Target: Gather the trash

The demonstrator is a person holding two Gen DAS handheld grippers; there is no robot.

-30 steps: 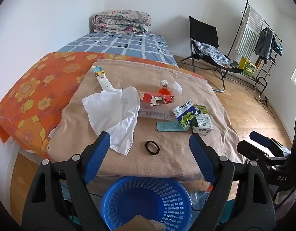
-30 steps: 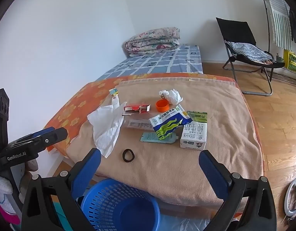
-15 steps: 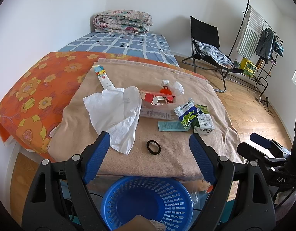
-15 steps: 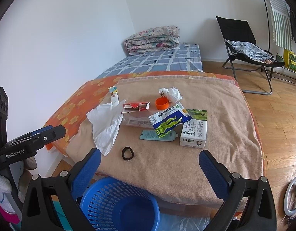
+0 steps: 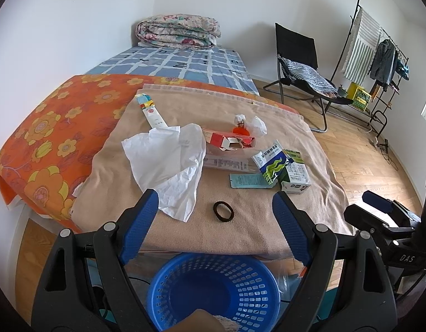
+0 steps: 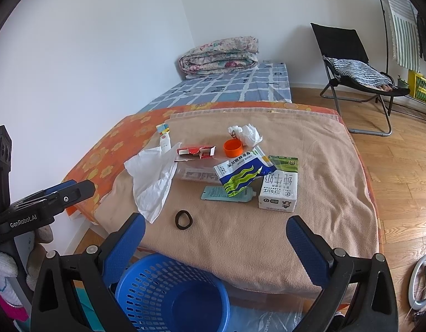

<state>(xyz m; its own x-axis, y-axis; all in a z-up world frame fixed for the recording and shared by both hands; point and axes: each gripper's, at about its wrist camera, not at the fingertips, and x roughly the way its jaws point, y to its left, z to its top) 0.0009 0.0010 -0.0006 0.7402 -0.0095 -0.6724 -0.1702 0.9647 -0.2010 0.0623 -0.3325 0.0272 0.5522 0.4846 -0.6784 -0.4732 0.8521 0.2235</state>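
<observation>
Both tools hanging wide open, empty, above round blue perforated plastic basket (image 5: 213,290) on floor; small black elastic ring (image 5: 223,211) lying on tan blanket (image 6: 309,160) ahead, nearer left tool (image 5: 215,224) than right tool (image 6: 214,244)

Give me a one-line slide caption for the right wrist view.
Open right gripper faces litter on the tan blanket, blue basket below its edge.

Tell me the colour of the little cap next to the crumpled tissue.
Orange. The cap shows best in the right wrist view, just left of the tissue.
</observation>
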